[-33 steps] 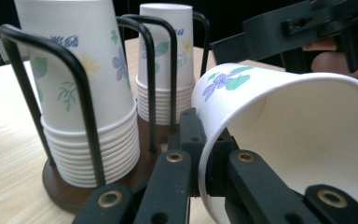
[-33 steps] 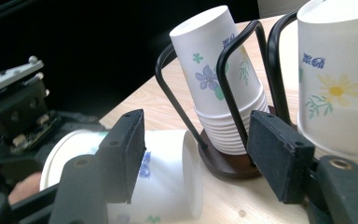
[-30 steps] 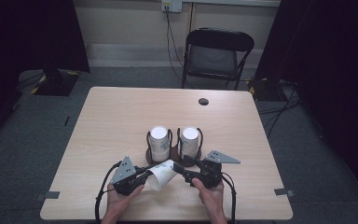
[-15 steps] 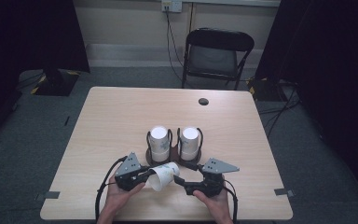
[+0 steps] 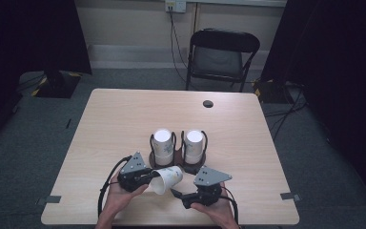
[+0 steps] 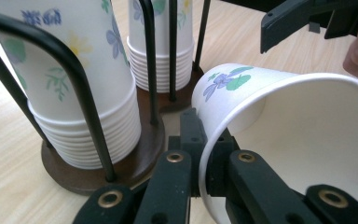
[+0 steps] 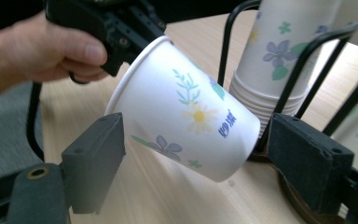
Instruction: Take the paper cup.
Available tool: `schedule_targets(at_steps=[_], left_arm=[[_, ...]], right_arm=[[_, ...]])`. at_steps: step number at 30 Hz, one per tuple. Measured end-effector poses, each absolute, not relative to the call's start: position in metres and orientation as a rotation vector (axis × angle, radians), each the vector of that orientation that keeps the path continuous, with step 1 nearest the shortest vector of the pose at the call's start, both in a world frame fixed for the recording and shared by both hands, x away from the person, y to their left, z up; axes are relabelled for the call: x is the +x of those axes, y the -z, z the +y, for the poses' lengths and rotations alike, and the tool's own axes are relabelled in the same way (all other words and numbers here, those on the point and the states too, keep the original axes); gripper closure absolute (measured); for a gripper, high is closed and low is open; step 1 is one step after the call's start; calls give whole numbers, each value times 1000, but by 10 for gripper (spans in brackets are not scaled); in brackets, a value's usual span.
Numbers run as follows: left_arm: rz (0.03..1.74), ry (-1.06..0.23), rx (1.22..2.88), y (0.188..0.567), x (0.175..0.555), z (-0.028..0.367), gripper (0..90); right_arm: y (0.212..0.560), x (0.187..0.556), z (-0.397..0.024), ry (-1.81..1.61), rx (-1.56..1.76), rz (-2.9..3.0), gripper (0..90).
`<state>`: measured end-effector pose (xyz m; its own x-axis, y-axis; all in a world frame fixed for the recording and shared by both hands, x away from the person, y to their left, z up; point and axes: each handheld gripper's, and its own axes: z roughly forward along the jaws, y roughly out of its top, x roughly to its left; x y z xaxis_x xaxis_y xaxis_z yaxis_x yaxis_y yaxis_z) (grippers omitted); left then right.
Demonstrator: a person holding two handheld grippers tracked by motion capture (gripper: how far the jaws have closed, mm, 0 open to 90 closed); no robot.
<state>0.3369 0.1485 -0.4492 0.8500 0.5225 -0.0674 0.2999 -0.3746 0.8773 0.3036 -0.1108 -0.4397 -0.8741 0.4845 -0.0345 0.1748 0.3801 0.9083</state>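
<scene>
My right tool (image 5: pixel 177 193) has let go and stands spread at 5 o'clock of the cup (image 5: pixel 167 179), which my left tool (image 5: pixel 150 177) now grips alone by the rim, handover apparently done.

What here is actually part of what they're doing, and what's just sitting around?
In use: loose paper cup, pinched at its rim by the left gripper; right gripper, open beside it; two cup stacks in the wire rack.
Just there: folding chair, wall socket.

High view looks down; both gripper views closely share the cup (image 6: pixel 279 121).
</scene>
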Motion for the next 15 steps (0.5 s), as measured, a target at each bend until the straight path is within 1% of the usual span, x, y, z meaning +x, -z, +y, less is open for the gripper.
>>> schedule_targets(at_steps=[4, 9, 15], left_arm=[[601, -234, 2003, 448, 338, 147, 891], [594, -232, 2017, 445, 339, 144, 891], [608, -201, 2047, 441, 341, 139, 890]], right_arm=[[440, 304, -106, -1464, 533, 2362, 186], [439, 303, -101, -1410, 472, 2399, 178], [438, 302, -95, -1336, 393, 2412, 149]])
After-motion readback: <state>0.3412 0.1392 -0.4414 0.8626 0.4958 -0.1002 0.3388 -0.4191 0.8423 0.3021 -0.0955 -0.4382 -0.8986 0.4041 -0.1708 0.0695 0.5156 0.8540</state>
